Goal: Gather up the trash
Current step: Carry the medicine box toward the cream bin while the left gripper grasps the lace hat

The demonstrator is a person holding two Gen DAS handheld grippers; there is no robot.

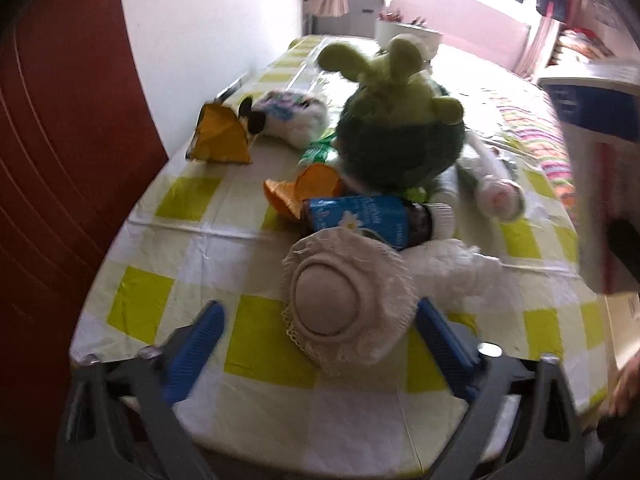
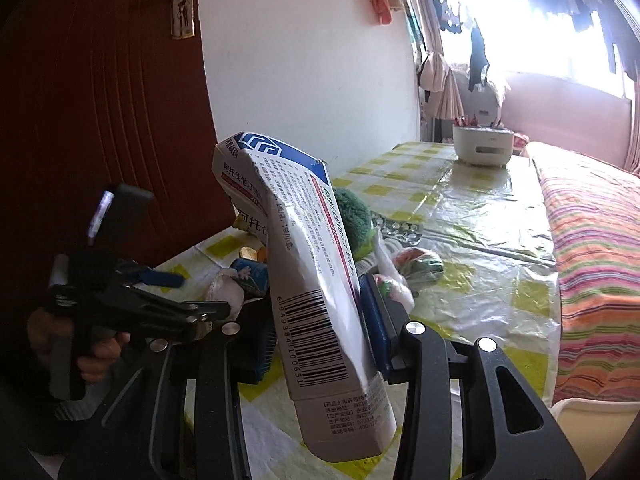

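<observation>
A crushed medicine box (image 2: 316, 292), white with a blue top and a barcode, fills the near view from the right wrist, pinched between the blue pads of the right gripper (image 2: 320, 336) and held up above the table (image 2: 480, 320). From the left wrist, the left gripper (image 1: 320, 332) hangs with its jaws apart on either side of a cream lace cap (image 1: 348, 296) lying on the yellow-and-white checked cloth; its right pad (image 1: 440, 336) sits just beside the cap's rim, the left pad well clear, and nothing is gripped. The same gripper shows at the left of the right-wrist view, a person's hand (image 2: 96, 356) around its handle.

Just behind the cap lies a dark bottle with a blue label (image 1: 368, 220), on its side, and beside that a crumpled white bag (image 1: 460, 264). Further back, orange wrappers (image 1: 304, 192) rest against a green plush rabbit (image 1: 400, 132), with another orange wrapper (image 1: 220, 136) and a white plush toy (image 1: 292, 116) near the wall. At the table's far end stands a white pot (image 2: 482, 144). A striped bedcover (image 2: 592, 248) runs along the right, a dark red door (image 2: 100, 100) to the left.
</observation>
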